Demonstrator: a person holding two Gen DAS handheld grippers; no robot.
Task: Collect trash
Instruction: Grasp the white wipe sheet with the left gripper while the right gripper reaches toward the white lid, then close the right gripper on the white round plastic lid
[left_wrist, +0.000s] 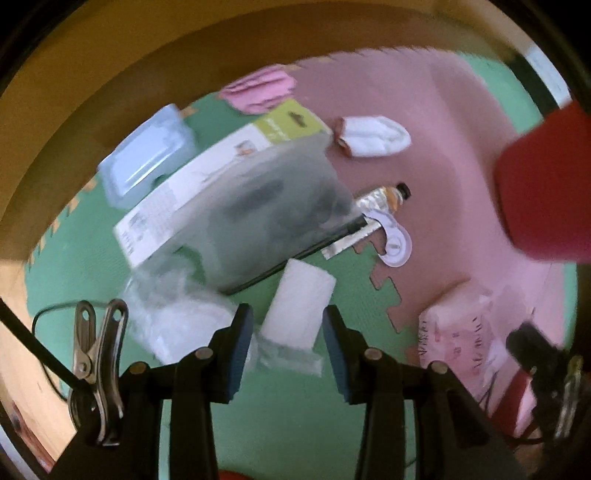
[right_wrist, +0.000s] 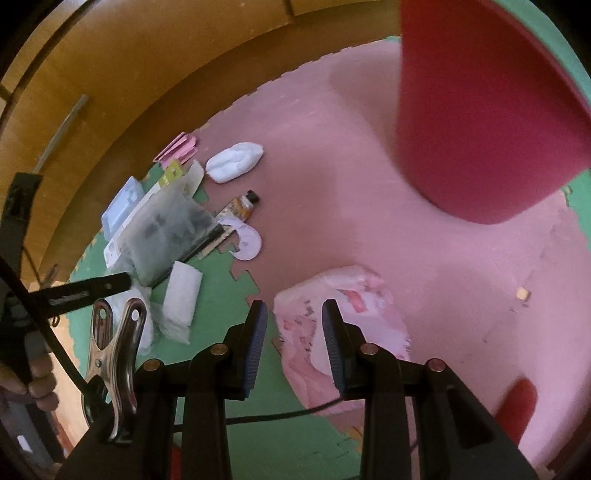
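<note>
Trash lies scattered on a pink and green foam mat (left_wrist: 280, 406). My left gripper (left_wrist: 289, 332) points down, open, its blue pads on either side of a white folded packet (left_wrist: 300, 302) without pressing it. A clear plastic bag (left_wrist: 177, 314) lies just left of it. My right gripper (right_wrist: 295, 332) is open over a crumpled pink tissue wrapper (right_wrist: 354, 295), also seen as the pink wrapper (left_wrist: 461, 332) in the left wrist view. A red bin (right_wrist: 480, 122) stands at the upper right. The white packet (right_wrist: 183, 295) shows at the left in the right wrist view.
Behind the packet are a grey zip bag (left_wrist: 280, 210) on a white and green box (left_wrist: 207, 173), a blue plastic lid (left_wrist: 147, 162), pink cloth (left_wrist: 258, 88), a white crumpled wad (left_wrist: 373, 136), a squeezed tube (left_wrist: 388, 195) and a round white lid (left_wrist: 397, 243). Wooden cabinets (right_wrist: 129, 74) border the mat.
</note>
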